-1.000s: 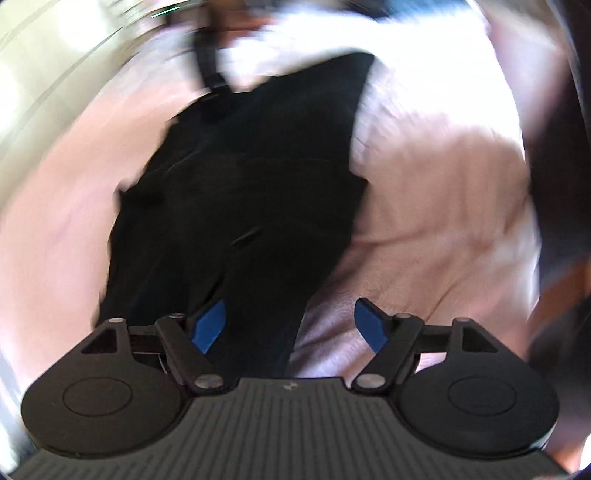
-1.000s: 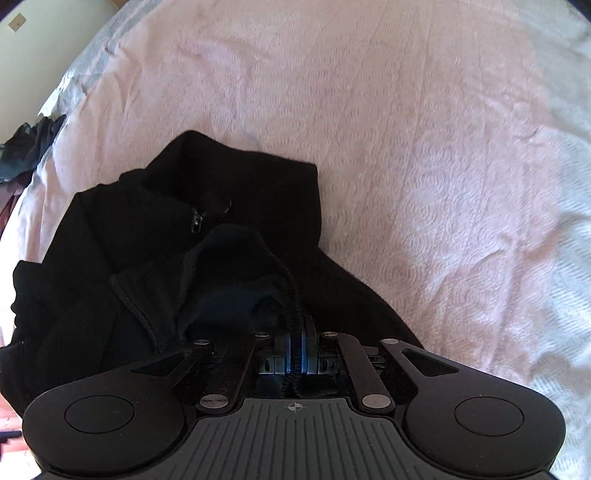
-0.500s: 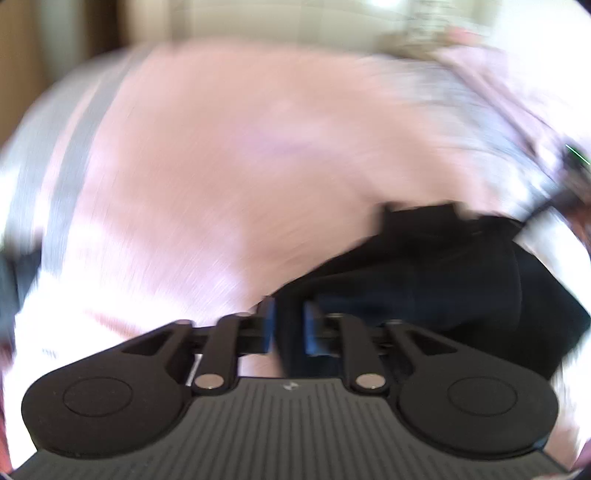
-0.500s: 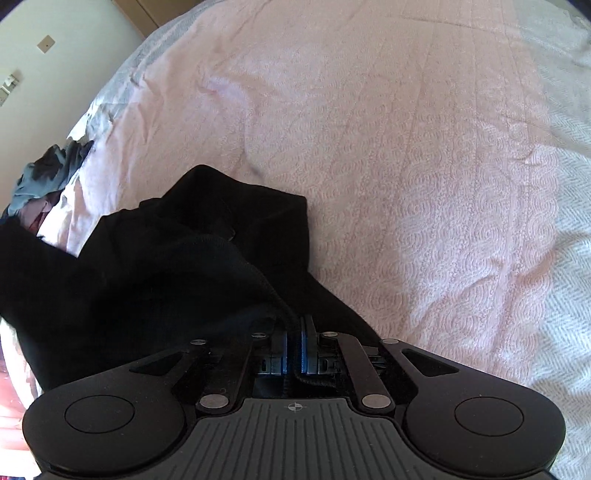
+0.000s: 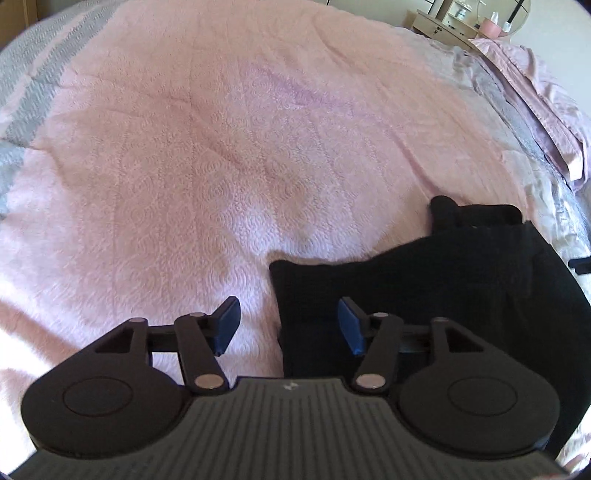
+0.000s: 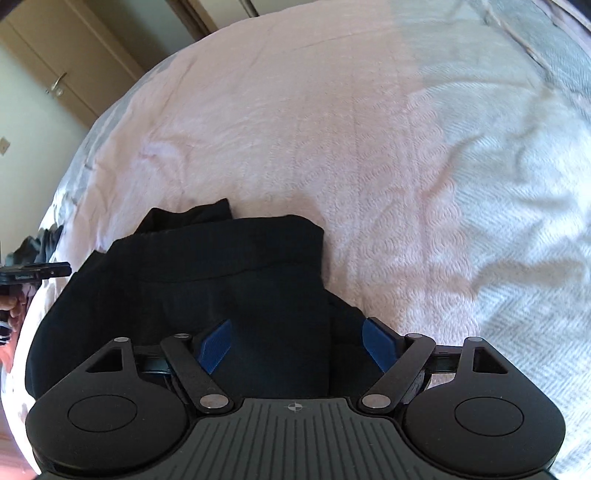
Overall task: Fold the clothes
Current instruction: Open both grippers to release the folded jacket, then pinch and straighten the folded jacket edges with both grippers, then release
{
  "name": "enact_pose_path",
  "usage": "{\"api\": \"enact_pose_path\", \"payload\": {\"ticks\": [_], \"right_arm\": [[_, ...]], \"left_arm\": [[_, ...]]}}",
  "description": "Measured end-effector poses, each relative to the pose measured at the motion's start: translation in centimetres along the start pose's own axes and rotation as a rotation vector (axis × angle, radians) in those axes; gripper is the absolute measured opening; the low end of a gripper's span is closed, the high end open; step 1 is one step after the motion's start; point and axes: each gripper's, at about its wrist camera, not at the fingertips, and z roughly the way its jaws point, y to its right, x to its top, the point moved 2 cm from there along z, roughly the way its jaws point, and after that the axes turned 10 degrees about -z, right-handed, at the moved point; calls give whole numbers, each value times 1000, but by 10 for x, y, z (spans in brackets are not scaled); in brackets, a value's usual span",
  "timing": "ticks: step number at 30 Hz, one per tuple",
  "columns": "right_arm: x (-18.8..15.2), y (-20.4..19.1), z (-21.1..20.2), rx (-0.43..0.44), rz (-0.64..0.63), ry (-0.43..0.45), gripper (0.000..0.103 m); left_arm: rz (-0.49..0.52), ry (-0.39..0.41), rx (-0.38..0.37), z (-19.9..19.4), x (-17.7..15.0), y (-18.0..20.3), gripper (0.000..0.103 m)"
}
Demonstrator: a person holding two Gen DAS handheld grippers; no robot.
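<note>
Item: black garment (image 6: 207, 280), folded, lying on my pink bedspread (image 5: 207, 155). My left gripper (image 5: 288, 325) and right gripper (image 6: 295, 343) are both opening (blue pads off the cloth), gripping nothing.

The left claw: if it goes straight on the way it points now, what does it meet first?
Probably the black garment's left edge, lying between the opening jaws of the left claw; the pink bedspread lies beside it. Depth is unclear.

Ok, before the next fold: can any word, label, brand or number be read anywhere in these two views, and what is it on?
None can be read.
Black garment: no tag or print showing.
Pink bedspread: stitched pattern only.
Left claw and right claw bodies: a small round mark each, no letters.
Dresser items: too small to read.
</note>
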Motion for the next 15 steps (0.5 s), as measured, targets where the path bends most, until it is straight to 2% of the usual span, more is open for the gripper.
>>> {"api": "enact_pose_path", "payload": {"ticks": [2, 5, 6, 7, 8, 9, 10, 11, 13, 15], "right_arm": [[4, 3, 7, 10, 4, 9, 81], [15, 6, 23, 26, -7, 25, 81], [21, 7, 29, 30, -10, 28, 81], [26, 9, 36, 36, -11, 30, 81], [30, 13, 45, 51, 4, 24, 81], [33, 18, 54, 70, 32, 20, 81], [34, 24, 61, 104, 75, 17, 80], [33, 31, 67, 146, 128, 13, 80], [32, 40, 69, 196, 213, 25, 23], [32, 35, 53, 203, 218, 60, 13]], "left_arm": [[-42, -55, -14, 18, 6, -4, 52], [-89, -101, -76, 35, 12, -7, 47], [-89, -101, -81, 37, 13, -7, 42], [-95, -102, -99, 38, 15, -7, 28], [-102, -99, -105, 39, 15, -7, 21], [-110, -96, -112, 39, 15, -7, 10], [-96, -82, -117, 36, 14, -5, 4], [-82, -68, -123, 32, 13, -3, 3], [-37, -11, -150, 12, 11, 2, 2], [-16, 57, -202, -16, 12, 7, 2]]}}
